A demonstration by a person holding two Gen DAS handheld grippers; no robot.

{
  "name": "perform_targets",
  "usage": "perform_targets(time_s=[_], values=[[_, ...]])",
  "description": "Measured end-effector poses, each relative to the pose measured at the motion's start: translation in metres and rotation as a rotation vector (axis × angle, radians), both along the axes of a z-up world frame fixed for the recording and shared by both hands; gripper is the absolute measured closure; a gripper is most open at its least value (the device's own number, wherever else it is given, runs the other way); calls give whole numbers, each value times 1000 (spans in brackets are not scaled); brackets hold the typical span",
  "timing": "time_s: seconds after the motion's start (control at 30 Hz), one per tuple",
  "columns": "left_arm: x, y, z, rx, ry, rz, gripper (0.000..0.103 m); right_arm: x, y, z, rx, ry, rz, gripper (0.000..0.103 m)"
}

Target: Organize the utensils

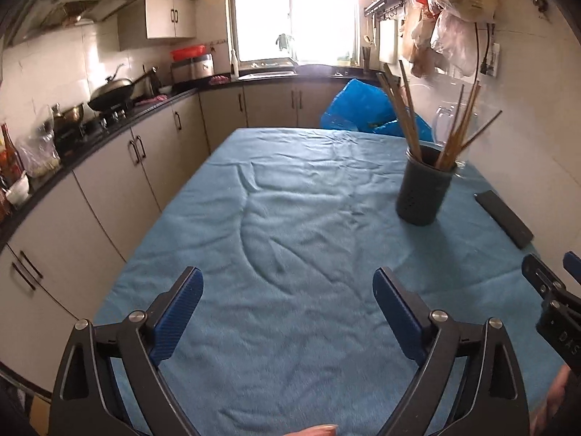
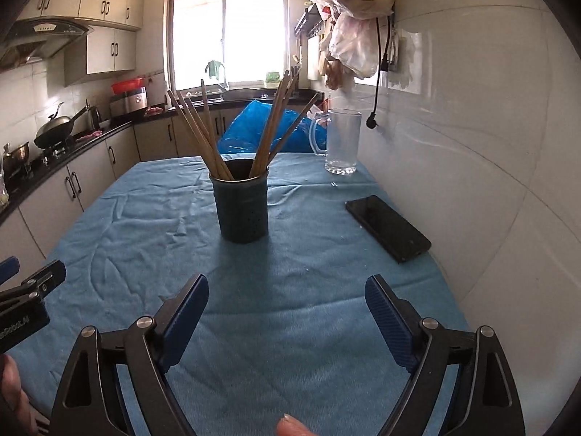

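Right wrist view: both tongs [image 2: 287, 290] [image 1: 288, 283] hover level, spread wide, empty, facing the chopstick holder [image 2: 241, 207].

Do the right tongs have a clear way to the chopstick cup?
Probably yes. The right tongs are open and face the cup straight ahead, with only bare blue cloth between. The phone lies off to the side.

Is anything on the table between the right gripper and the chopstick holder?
Nothing visible: only bare blue cloth lies between the open right gripper and the holder. The phone lies off to the right.
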State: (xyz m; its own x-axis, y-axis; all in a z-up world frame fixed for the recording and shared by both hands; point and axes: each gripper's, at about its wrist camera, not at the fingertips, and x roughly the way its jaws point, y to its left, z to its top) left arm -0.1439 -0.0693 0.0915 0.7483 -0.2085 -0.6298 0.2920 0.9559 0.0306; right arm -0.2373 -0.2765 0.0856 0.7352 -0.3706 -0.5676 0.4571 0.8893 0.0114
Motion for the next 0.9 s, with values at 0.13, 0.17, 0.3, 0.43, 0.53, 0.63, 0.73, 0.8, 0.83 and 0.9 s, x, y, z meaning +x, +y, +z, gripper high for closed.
perform_targets(time_s=[0.13, 0.17, 0.3, 0.43, 0.53, 0.63, 0.73, 0.8, 0.83, 0.9], values=[[-8, 3, -1, -33, 16, -1, 9, -10, 3, 1, -6, -4, -12, 12], [-11, 2, -1, -27, 18, -12, 9, -12, 5, 2, -10, -6, -14, 11], [-20, -5, 1, 3, 6, -31, 9, -18, 8, 3, -13, -10, -16, 11], [-27, -10, 4, 43, -14, -35, 9, -22, 10, 4, -11, -13, -15, 11], [-31, -13, 5, 75, -26, -22, 9, -24, 9, 5, -5, -17, -17, 11], [-35, -12, 8, 67, -28, -22, 9, -26, 9, 4, 1, -17, -13, 10], [-38, -12, 8, 97, -40, 7, 9, -27, 8, 3, 8, -15, -13, 10], [-38, -10, 8, 112, -48, 31, 9, -27, 7, 3, 12, -16, -14, 10], [-38, -9, 8, 111, -49, 38, 9, -27, 7, 3, 12, -18, -13, 10], [-36, -6, 8, 107, -42, 51, 9, -26, 7, 3, 10, -18, -11, 10]])
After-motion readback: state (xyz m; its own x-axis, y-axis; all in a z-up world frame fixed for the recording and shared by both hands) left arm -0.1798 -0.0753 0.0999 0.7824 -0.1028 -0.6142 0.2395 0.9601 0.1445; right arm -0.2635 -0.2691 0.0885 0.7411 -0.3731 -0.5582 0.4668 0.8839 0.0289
